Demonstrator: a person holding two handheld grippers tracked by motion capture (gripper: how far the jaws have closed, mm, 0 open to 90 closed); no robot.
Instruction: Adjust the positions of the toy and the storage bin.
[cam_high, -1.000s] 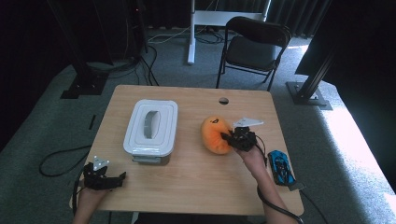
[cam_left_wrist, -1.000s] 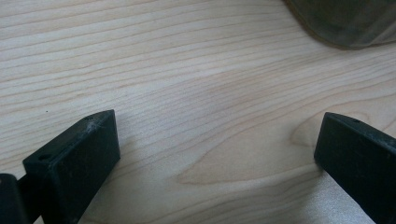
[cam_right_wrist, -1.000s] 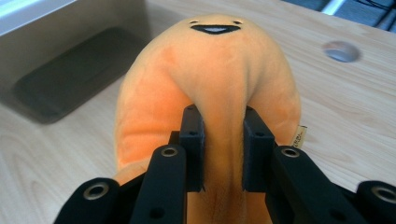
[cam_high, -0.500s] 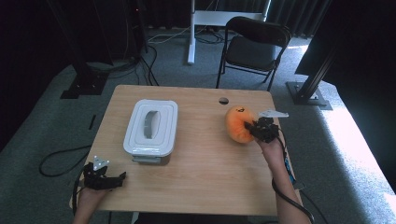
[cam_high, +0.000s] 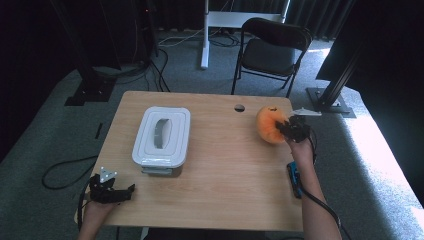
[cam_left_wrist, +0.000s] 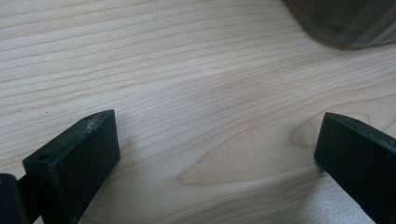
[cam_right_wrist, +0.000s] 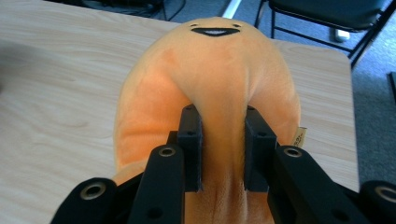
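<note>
An orange plush toy (cam_high: 270, 123) with a stitched smiling face sits at the far right of the wooden table (cam_high: 220, 170). My right gripper (cam_high: 289, 129) is shut on it, and in the right gripper view both pads pinch a fold of the orange plush toy (cam_right_wrist: 219, 70) with my right gripper (cam_right_wrist: 223, 149) squeezing it from behind. My left gripper (cam_high: 125, 192) rests at the table's near left corner. Its jaws stand wide apart over bare wood, with my left gripper (cam_left_wrist: 215, 154) holding nothing.
A white lidded plastic box (cam_high: 162, 135) stands left of centre; its corner (cam_left_wrist: 345, 23) shows ahead of the left gripper. A blue object (cam_high: 294, 179) lies at the right edge by the right forearm. A cable hole (cam_high: 239, 107) is near the far edge. A black folding chair (cam_high: 272, 50) stands beyond.
My right gripper has carried the plush toy from the middle of the table to the right and slightly farther away. The left gripper has stayed in place.
</note>
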